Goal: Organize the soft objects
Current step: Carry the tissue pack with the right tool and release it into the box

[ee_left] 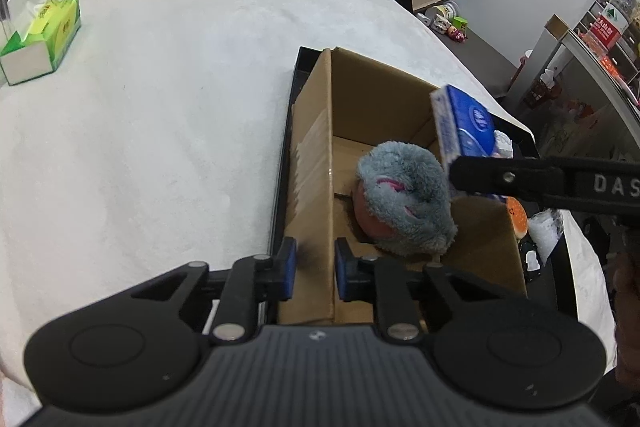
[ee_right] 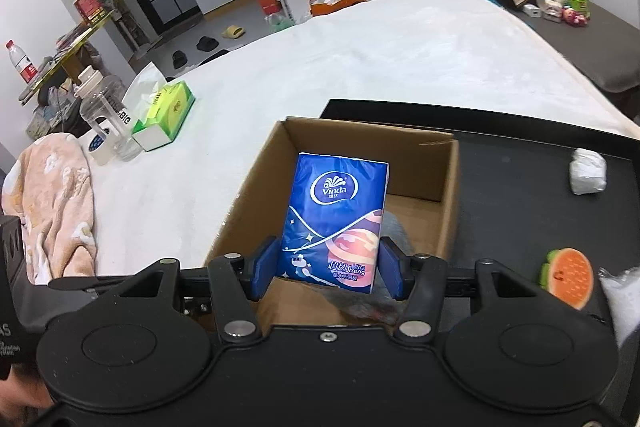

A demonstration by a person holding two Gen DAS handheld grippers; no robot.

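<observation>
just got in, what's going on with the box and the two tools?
A person is packing soft items into the cardboard box. The left tool is clamped on the box's near wall, steadying it. The right tool holds a blue tissue pack over the open box, where a grey plush already lies.

We count one cardboard box (ee_right: 448, 183), two tissue packs, blue (ee_right: 336, 215) and green (ee_right: 166, 117), and one grey plush (ee_left: 404, 199).
</observation>
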